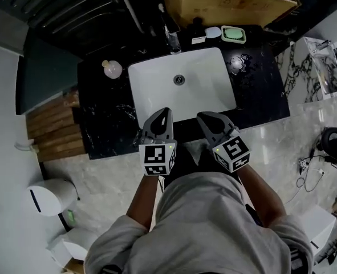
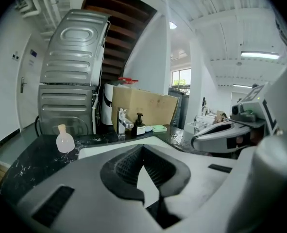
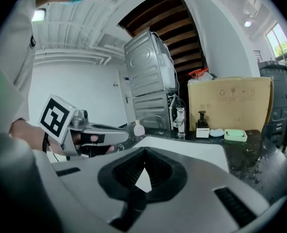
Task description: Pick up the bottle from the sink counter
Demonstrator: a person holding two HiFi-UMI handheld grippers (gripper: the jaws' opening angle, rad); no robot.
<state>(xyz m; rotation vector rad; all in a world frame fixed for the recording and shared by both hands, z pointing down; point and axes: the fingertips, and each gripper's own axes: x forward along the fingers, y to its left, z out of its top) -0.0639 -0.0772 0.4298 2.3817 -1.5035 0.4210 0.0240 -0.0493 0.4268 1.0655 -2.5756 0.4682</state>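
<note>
A small round pale-pink bottle (image 1: 112, 68) with a light cap stands upright on the black marble counter (image 1: 100, 119), left of the white basin (image 1: 182, 84). It also shows in the left gripper view as the bottle (image 2: 64, 141) and in the right gripper view as the bottle (image 3: 139, 129). My left gripper (image 1: 162, 116) is shut and empty over the counter's front edge, well short of the bottle. My right gripper (image 1: 204, 119) hovers beside it, also shut with nothing in it. Both point toward the basin.
Behind the basin are a faucet (image 1: 173, 41), a dark soap dispenser (image 1: 198, 32), a white soap (image 1: 212, 32) and a green soap dish (image 1: 234, 34). A cardboard box (image 1: 231, 1) stands at the back. A white bin (image 1: 51, 196) sits on the floor at the left.
</note>
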